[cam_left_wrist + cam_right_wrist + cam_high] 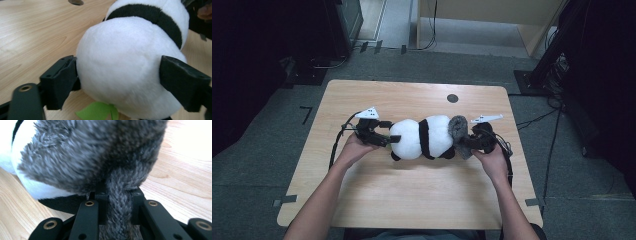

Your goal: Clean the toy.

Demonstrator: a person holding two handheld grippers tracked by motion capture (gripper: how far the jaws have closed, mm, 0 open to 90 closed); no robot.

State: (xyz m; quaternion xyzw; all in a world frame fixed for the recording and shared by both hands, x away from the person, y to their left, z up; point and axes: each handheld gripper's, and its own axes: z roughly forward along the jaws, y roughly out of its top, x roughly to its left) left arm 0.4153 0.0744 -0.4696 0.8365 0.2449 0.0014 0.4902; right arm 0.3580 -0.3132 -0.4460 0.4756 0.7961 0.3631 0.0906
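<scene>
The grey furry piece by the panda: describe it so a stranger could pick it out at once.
Start at the wooden table and find the plush panda lying across its middle. The grey furry piece sits against the panda's right end, with the right tool shut on a strip of it. It is shaggy and grey, unlike the panda's smooth black and white.

No text, label, brand, number or sign can be read in any of the pictures.
</scene>
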